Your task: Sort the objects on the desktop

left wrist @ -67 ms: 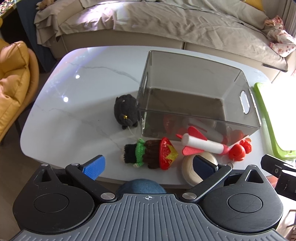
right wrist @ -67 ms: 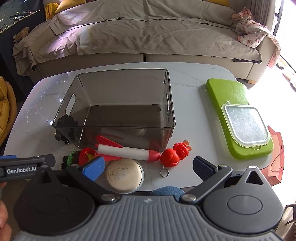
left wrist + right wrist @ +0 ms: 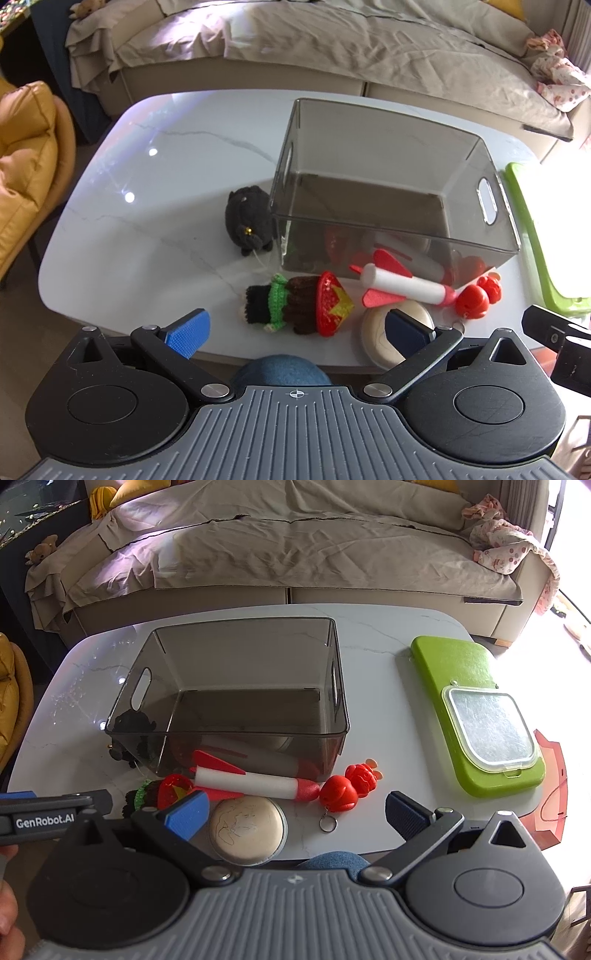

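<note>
A smoky clear bin (image 3: pixel 391 192) (image 3: pixel 236 679) stands empty in the middle of the white marble table (image 3: pixel 155 206). In front of it lie a foam rocket (image 3: pixel 402 286) (image 3: pixel 255 782), a knitted doll with a red star hat (image 3: pixel 295 304), a round beige case (image 3: pixel 245 830) (image 3: pixel 373 334) and a red keychain toy (image 3: pixel 345 788) (image 3: pixel 476 297). A black plush (image 3: pixel 249 221) leans at the bin's left side. My left gripper (image 3: pixel 297 334) is open above the table's near edge, over the doll. My right gripper (image 3: pixel 295 816) is open too, holding nothing.
A green board with a clear lid (image 3: pixel 476 716) lies on the table's right side. A covered sofa (image 3: pixel 295 561) runs behind the table. A yellow chair (image 3: pixel 26 147) stands at the left. A person's knee (image 3: pixel 280 373) shows below the table's near edge.
</note>
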Tool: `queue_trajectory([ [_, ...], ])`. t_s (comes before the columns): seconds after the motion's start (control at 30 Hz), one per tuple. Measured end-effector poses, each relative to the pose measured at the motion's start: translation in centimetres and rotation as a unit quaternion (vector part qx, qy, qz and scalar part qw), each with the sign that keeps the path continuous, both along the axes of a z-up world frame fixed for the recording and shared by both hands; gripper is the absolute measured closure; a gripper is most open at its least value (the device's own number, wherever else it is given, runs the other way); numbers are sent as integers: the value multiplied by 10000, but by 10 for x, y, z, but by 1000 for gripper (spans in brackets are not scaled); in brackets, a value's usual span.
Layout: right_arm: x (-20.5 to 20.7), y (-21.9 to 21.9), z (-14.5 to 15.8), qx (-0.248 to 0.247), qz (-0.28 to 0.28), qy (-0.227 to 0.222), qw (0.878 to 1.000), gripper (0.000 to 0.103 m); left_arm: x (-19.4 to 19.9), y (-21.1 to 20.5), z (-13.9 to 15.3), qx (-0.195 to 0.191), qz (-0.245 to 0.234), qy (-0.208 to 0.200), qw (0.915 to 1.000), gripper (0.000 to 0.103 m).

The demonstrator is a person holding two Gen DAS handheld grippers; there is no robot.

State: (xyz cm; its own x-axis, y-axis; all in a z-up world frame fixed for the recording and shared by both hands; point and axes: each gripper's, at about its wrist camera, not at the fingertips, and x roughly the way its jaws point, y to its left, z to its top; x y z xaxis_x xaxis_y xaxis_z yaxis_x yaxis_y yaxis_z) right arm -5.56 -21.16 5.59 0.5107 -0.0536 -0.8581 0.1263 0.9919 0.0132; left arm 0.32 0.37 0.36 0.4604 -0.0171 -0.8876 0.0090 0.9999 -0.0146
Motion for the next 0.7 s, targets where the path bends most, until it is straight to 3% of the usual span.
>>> queue_trajectory([
  [0.7,1,-4,-2,266,-37,224,9994,0,16,16,7,-94,-33,206,9997,0],
])
